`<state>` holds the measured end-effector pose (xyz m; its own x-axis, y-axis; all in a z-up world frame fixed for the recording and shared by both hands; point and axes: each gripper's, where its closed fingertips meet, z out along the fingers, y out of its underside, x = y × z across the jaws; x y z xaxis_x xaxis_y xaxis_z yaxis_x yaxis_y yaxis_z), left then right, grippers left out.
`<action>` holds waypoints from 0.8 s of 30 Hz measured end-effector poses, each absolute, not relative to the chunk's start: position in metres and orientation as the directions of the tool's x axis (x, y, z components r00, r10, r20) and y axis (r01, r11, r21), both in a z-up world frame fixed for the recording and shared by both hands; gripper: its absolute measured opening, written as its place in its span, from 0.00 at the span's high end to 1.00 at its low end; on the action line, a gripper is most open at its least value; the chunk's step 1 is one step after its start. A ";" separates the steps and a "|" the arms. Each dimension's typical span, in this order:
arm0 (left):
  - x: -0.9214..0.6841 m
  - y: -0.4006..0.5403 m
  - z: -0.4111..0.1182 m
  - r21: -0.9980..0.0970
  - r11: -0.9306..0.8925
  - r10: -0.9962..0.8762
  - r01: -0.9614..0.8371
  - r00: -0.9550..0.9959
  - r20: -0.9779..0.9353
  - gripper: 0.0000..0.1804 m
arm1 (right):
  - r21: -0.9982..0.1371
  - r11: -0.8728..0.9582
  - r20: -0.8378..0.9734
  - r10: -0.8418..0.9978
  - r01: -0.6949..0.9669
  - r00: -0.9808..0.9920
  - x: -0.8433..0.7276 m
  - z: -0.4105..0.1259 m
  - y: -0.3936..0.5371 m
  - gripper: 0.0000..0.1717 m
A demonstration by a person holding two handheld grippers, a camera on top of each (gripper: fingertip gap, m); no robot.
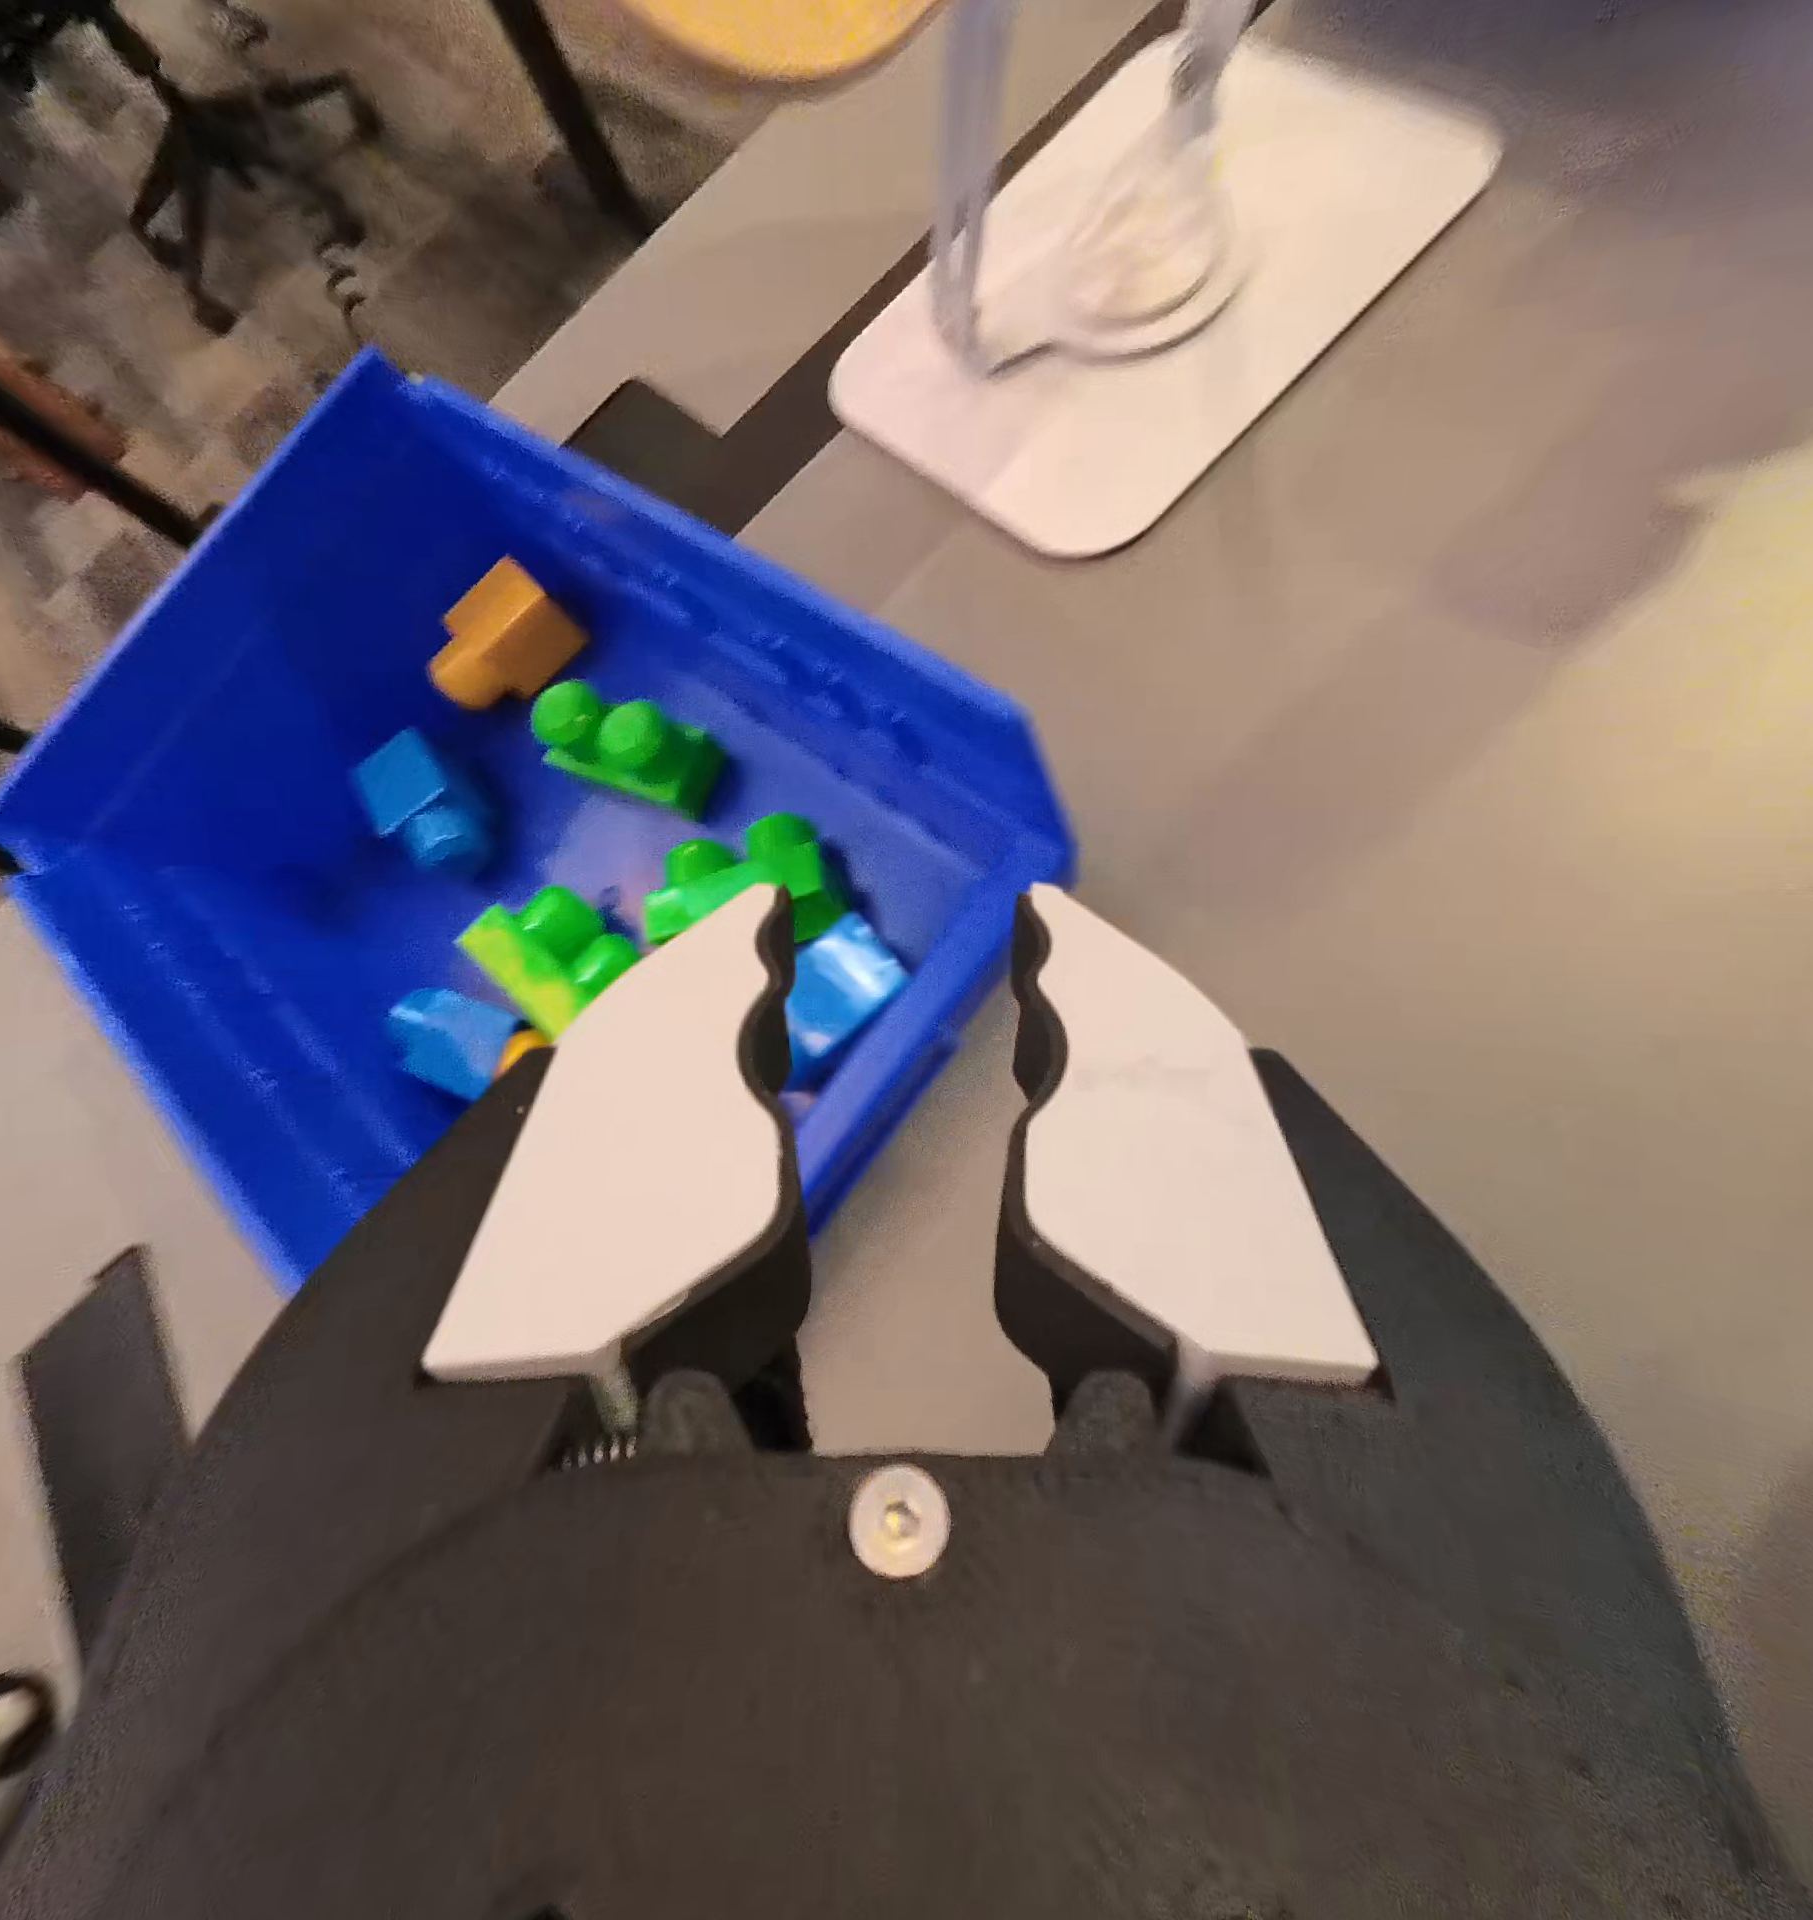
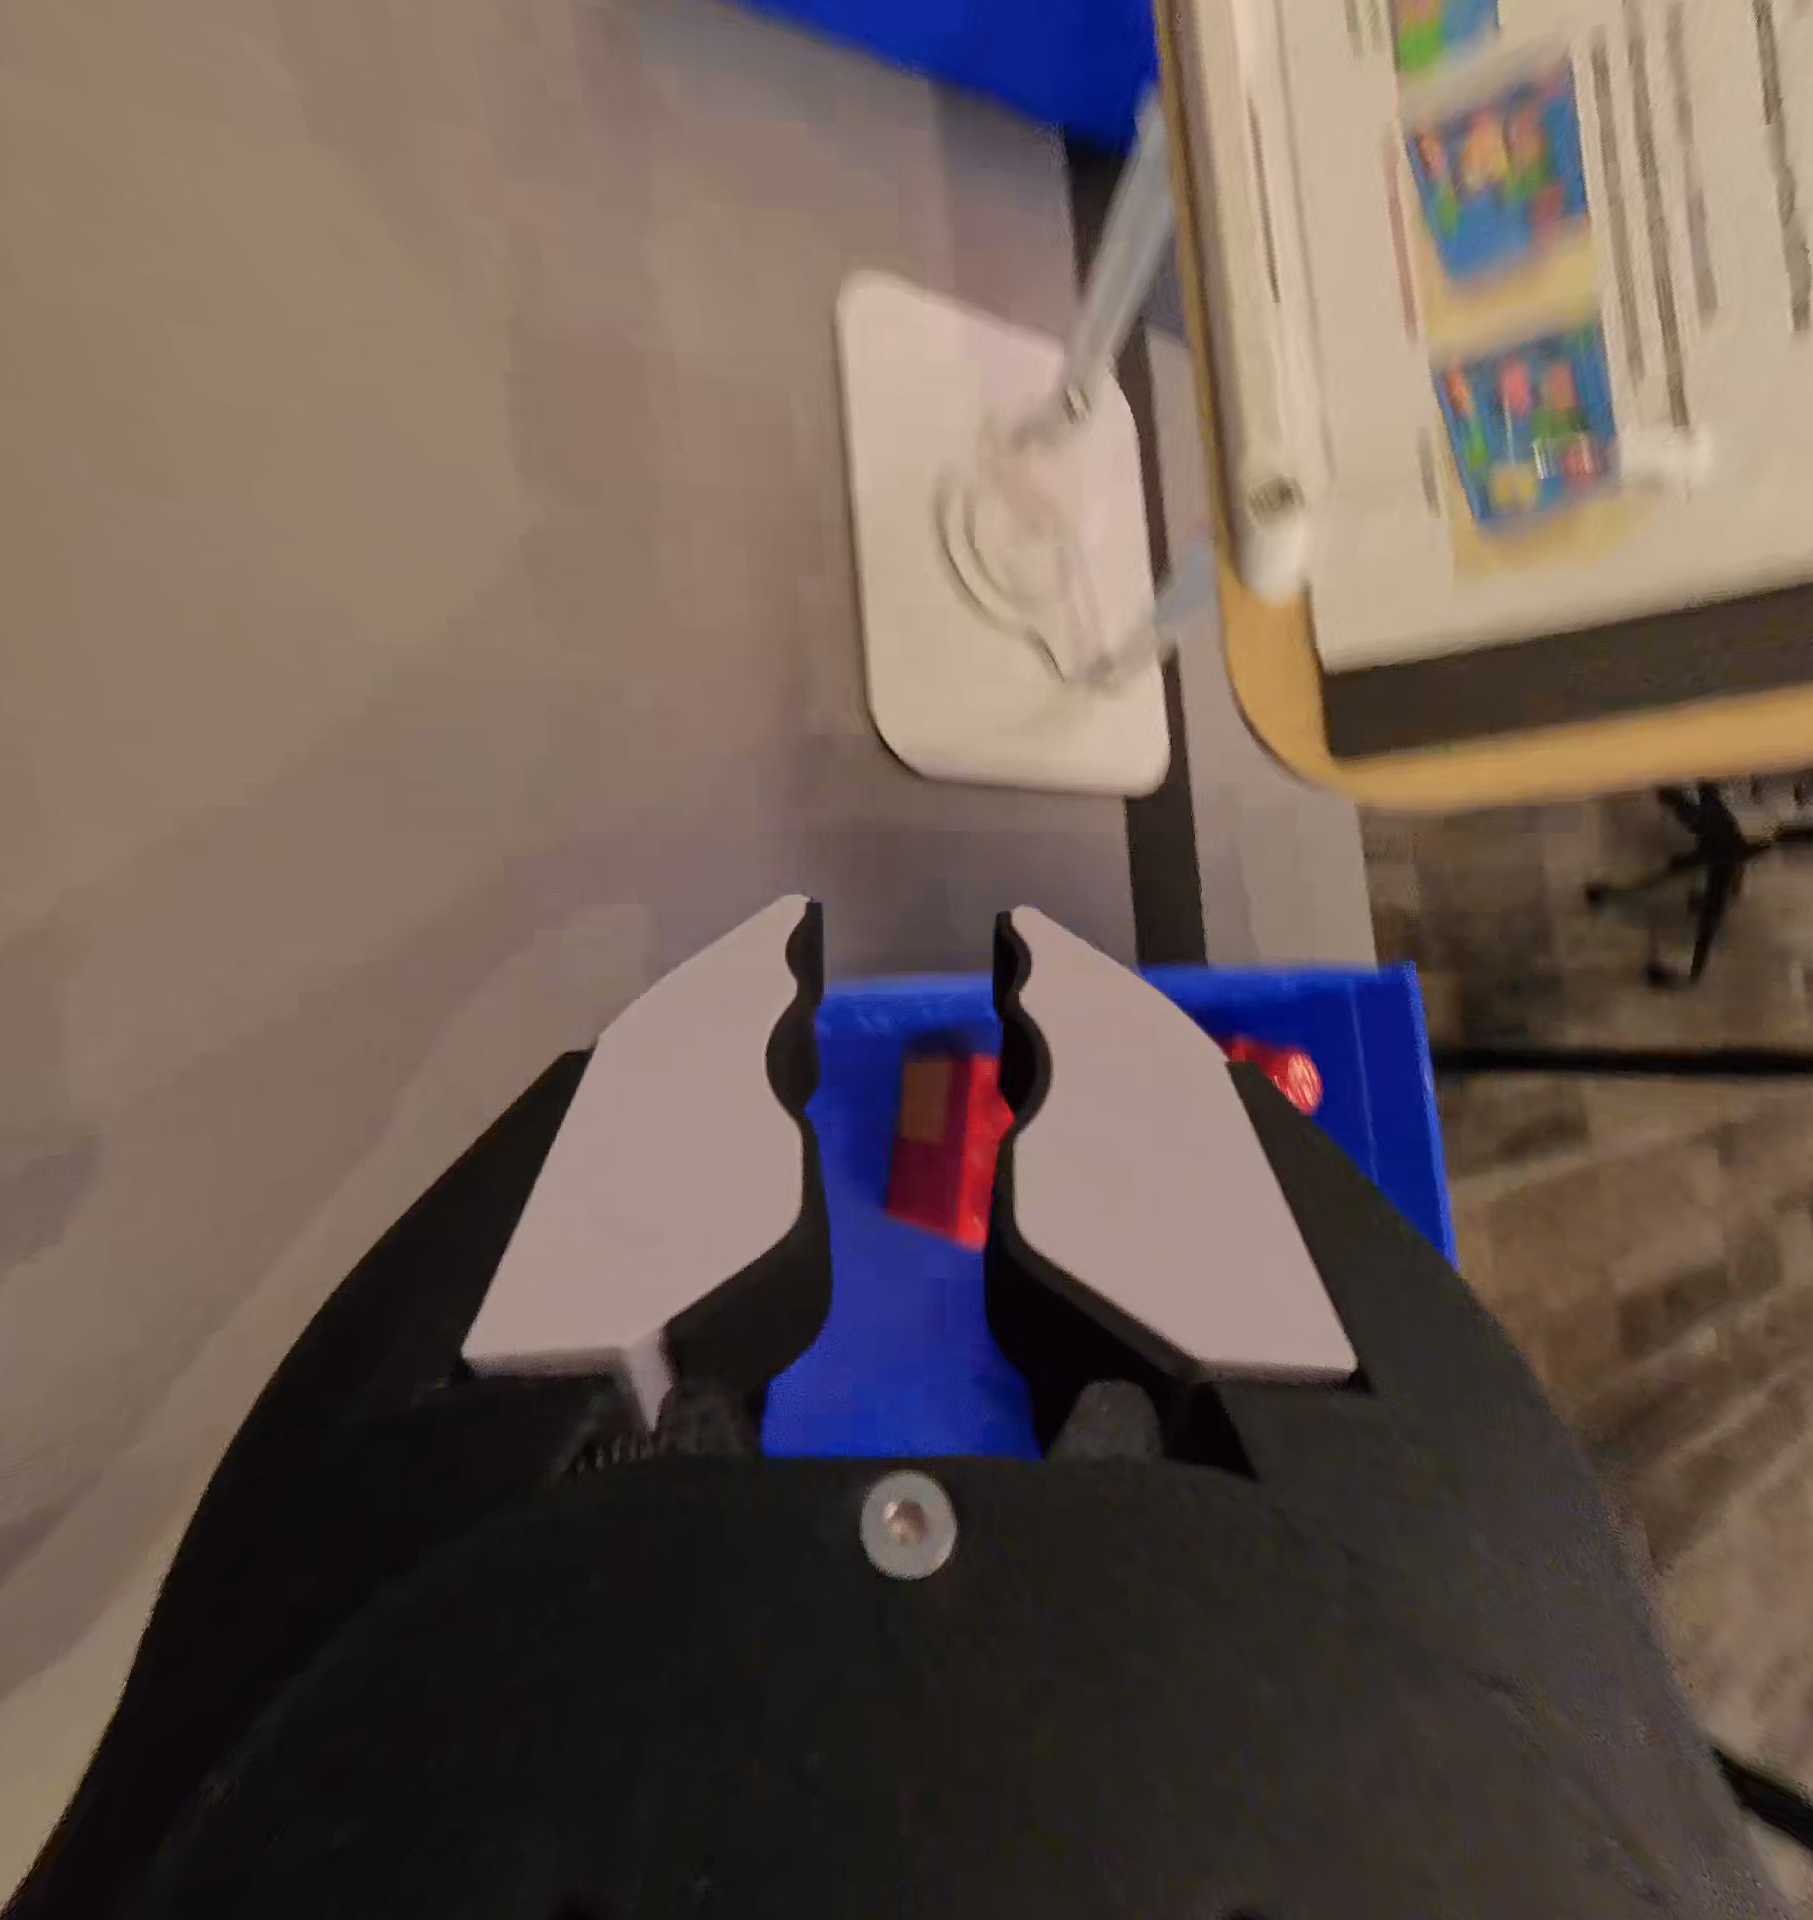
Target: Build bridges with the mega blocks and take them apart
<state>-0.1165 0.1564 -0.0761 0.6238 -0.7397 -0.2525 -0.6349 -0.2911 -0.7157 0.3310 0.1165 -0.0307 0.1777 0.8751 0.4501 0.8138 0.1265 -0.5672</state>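
Note:
In the left wrist view my left gripper [image 1: 900,914] is open and holds nothing. It hovers over the near right corner of a blue bin [image 1: 206,727]. The bin holds several mega blocks: green ones [image 1: 627,743], blue ones [image 1: 419,795] and an orange one [image 1: 507,634]. A light blue block [image 1: 840,982] lies in the bin below the gap between my fingers. In the right wrist view my right gripper [image 2: 907,920] is open and holds nothing. It hovers over a second blue bin [image 2: 1390,1049] with red blocks [image 2: 943,1143] lying inside.
A white stand base [image 1: 1172,312] with a clear post stands on the grey table [image 1: 1401,935]; it also shows in the right wrist view [image 2: 995,540]. A tan board with printed sheets [image 2: 1504,364] sits above the right bin. Chair legs [image 1: 247,156] and carpet lie beyond the table edge. The grippers' ends are close to 45 cm from one another.

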 end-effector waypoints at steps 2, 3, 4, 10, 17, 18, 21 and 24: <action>-0.130 0.177 -0.083 -0.656 -0.294 -0.747 -0.695 0.595 -0.296 0.78 | -0.602 0.179 0.418 0.901 0.778 0.116 0.298 -0.030 0.091 0.81; -0.132 0.186 -0.090 -0.624 -0.291 -0.764 -0.725 0.569 -0.304 0.77 | -0.623 0.202 0.398 0.913 0.756 0.084 0.282 -0.033 0.080 0.82; -0.134 0.196 -0.097 -0.584 -0.284 -0.782 -0.761 0.536 -0.317 0.77 | -0.650 0.213 0.364 0.930 0.730 0.053 0.266 -0.036 0.070 0.83; -0.149 0.239 -0.149 -0.300 -0.220 -0.861 -0.928 0.329 -0.388 0.76 | -0.713 0.212 0.188 0.976 0.669 -0.109 0.191 -0.082 0.037 0.85; -0.162 0.259 -0.183 -0.054 -0.088 -0.892 -0.995 0.103 -0.441 0.80 | -0.740 0.173 0.062 0.980 0.650 -0.191 0.164 -0.114 0.025 0.86; -0.162 0.261 -0.186 -0.018 -0.058 -0.885 -0.998 0.060 -0.462 0.82 | -0.753 0.165 0.050 0.980 0.637 -0.195 0.162 -0.114 0.024 0.87; -0.159 0.270 -0.190 0.033 -0.005 -0.845 -0.999 -0.014 -0.535 0.88 | -0.749 0.163 0.044 0.979 0.642 -0.198 0.163 -0.117 0.025 0.87; -0.153 0.281 -0.188 0.023 0.019 -0.782 -1.000 -0.029 -0.622 0.90 | -0.758 0.150 0.024 0.979 0.634 -0.203 0.162 -0.120 0.024 0.87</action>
<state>-0.1528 0.2808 -0.1880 -0.0294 -0.7822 -0.6224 -0.9996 0.0194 0.0228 0.1618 0.0241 -0.1201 -0.2026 0.9790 0.0240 0.6344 0.1499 -0.7583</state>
